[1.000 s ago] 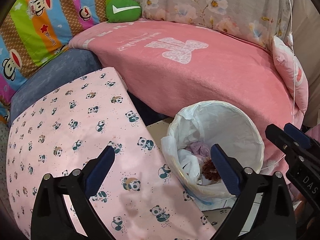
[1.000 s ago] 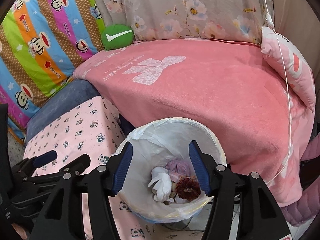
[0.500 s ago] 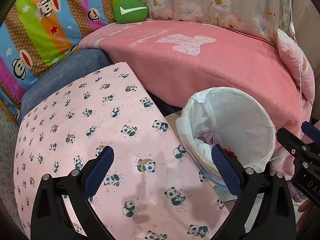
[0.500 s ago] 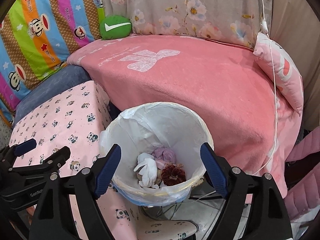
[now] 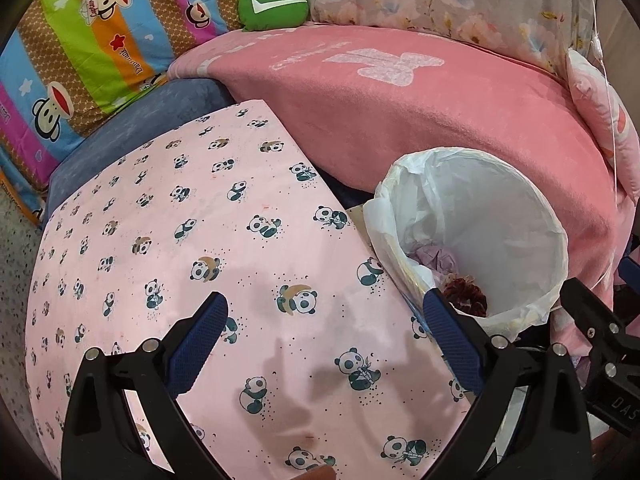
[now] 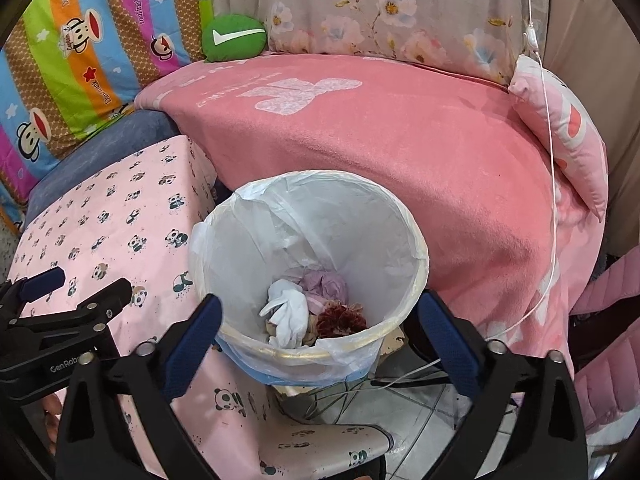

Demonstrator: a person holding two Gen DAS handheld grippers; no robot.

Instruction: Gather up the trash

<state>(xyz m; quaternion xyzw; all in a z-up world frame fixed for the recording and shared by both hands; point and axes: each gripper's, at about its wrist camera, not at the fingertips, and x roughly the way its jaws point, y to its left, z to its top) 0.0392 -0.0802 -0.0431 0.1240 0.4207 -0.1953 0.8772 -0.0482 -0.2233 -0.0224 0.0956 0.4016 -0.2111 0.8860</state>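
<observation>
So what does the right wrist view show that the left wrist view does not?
Only the right wrist view shows the white crumpled piece in the bin, the tiled floor with cables under it, and the left gripper from the side. Only the left wrist view shows most of the panda cloth and the right gripper at its edge. Both show the lined bin, the dark red scrap and purple scrap inside, the pink blanket and the green cushion. Both grippers are open and empty.
</observation>
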